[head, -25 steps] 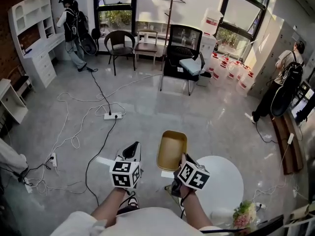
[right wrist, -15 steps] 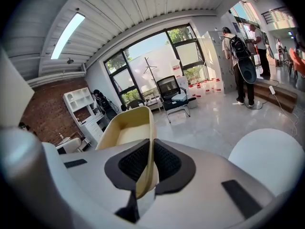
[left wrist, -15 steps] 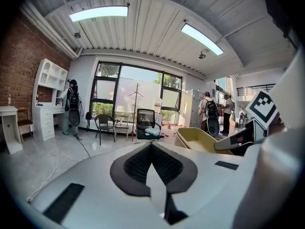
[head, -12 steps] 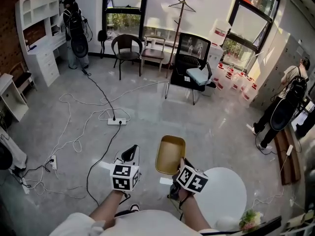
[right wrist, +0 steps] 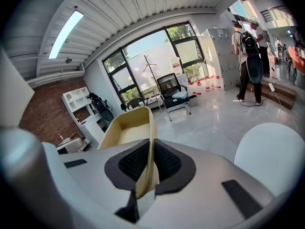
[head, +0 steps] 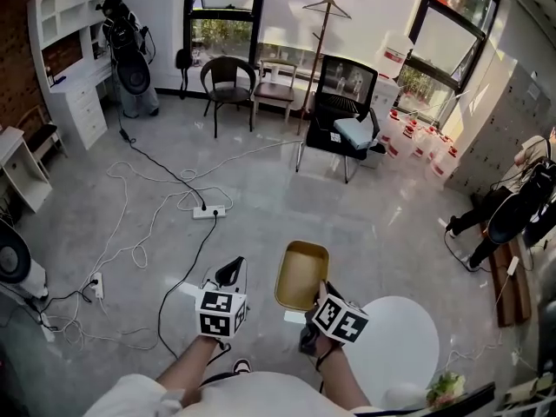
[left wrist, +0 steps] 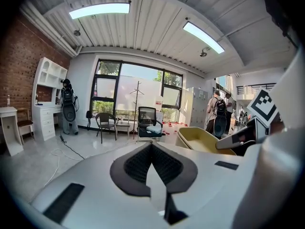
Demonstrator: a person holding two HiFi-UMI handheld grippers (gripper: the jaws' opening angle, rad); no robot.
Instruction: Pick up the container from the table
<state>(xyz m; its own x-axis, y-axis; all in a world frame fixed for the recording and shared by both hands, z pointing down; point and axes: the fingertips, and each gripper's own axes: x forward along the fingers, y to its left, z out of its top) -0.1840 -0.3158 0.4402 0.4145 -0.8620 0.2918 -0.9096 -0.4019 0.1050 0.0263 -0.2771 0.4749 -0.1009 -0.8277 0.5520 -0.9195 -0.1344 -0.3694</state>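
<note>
Holding the one tan container [head: 302,274] off the single round white surface [head: 401,341], lower centre of the head view, the right tool [head: 318,290] looks done lifting; next call is a steady, level carry. Left gripper view: the left tool [left wrist: 151,150] sits pressed together, empty. Right gripper view: pads [right wrist: 131,163] clamped on the container's rim.

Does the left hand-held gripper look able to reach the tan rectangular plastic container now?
Probably yes: nothing lies between the left hand-held gripper and the tan rectangular plastic container, though its jaws are shut.
</note>
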